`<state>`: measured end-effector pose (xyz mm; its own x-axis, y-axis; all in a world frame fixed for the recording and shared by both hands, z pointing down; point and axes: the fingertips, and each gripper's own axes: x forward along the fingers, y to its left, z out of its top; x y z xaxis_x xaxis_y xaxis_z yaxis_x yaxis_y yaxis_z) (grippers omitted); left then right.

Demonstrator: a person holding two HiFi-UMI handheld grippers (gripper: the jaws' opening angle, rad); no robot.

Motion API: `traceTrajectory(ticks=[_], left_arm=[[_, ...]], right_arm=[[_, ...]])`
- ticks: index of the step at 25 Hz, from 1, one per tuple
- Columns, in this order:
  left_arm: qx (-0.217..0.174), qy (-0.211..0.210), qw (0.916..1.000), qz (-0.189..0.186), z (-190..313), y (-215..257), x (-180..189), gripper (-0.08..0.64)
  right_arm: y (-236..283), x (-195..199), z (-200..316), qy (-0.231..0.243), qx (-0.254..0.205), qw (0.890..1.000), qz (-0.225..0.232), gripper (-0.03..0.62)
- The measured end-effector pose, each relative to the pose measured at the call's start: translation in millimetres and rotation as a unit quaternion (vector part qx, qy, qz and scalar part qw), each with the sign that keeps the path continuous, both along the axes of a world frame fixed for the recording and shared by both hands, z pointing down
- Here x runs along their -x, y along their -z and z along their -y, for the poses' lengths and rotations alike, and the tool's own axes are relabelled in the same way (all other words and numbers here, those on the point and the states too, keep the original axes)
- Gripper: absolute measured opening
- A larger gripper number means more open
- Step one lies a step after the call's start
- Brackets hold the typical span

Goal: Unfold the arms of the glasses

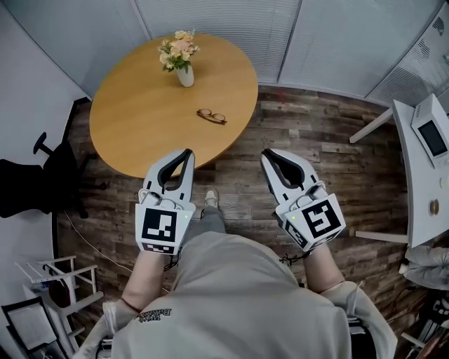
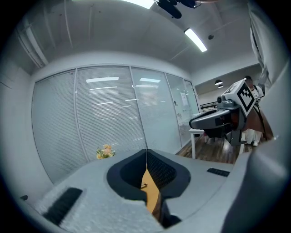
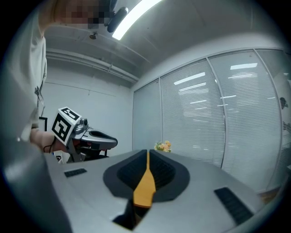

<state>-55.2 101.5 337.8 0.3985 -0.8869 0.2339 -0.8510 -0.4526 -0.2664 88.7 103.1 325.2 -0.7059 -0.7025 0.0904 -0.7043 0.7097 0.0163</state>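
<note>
Grey plastic with black pads, that's both tools out front. The left gripper (image 1: pixel 186 153) has its jaws pressed together at the tips with nothing caught between them. The right gripper (image 1: pixel 267 155) is the same, tips meeting, empty. They're held side by side and well apart, marker cubes back toward the person's wrists. The left one's tips hang just over the near rim of the round wooden table (image 1: pixel 133 126), while the right one's sit off the rim, over the dark plank floor (image 1: pixel 330 147).

And there are the glasses (image 1: pixel 211 116), lying on the tabletop toward its right side, beyond the left gripper and apart from both tools. They're too small from here to tell how the arms lie. Bare wood is all that lies between the tools and the frames. Farther back on the table stands a white vase (image 1: pixel 185 76) of pale flowers (image 1: pixel 178 49), well apart from the glasses.

Off the table now: a black office chair (image 1: pixel 49 175) at the left and a white wire rack (image 1: pixel 49 277) nearer on that side. On the right there's a white desk (image 1: pixel 412 203) with a boxy white device (image 1: pixel 431 137) on it. Slatted blinds (image 1: pixel 224 21) close off the far side.
</note>
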Motion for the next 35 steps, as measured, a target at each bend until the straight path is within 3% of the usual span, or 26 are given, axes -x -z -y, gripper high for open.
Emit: traceTrajectory(ticks=[5,15,19,25,32,35], left_arm=[[0.011,-0.007,0.9999,0.000,40.1,-3.6,18.9,0.023],[0.040,-0.052,0.9971,0.040,128.9,-27.5,56.3,0.025],[0.061,-0.069,0.9931,0.072,162.1,-51.4,72.5,0.026],[0.091,-0.121,0.9873,0.048,207.7,-63.4,81.1,0.029],[0.109,-0.157,0.9787,0.075,244.0,-102.9,82.4,0.101],[0.118,-0.172,0.9718,0.111,254.2,-126.1,77.2,0.120]], right_arm=[[-0.4,19.2,40.6,-0.007,0.007,1.000,-0.005,0.037],[-10.0,67.5,126.6,-0.031,0.027,0.999,-0.022,0.038],[-19.6,81.7,157.2,-0.049,0.044,0.997,-0.029,0.038],[-39.8,101.9,200.2,-0.073,0.071,0.994,-0.037,0.038],[-67.3,113.4,231.7,-0.086,0.103,0.989,-0.056,0.038],[-75.5,113.5,242.6,-0.084,0.110,0.988,-0.064,0.038]])
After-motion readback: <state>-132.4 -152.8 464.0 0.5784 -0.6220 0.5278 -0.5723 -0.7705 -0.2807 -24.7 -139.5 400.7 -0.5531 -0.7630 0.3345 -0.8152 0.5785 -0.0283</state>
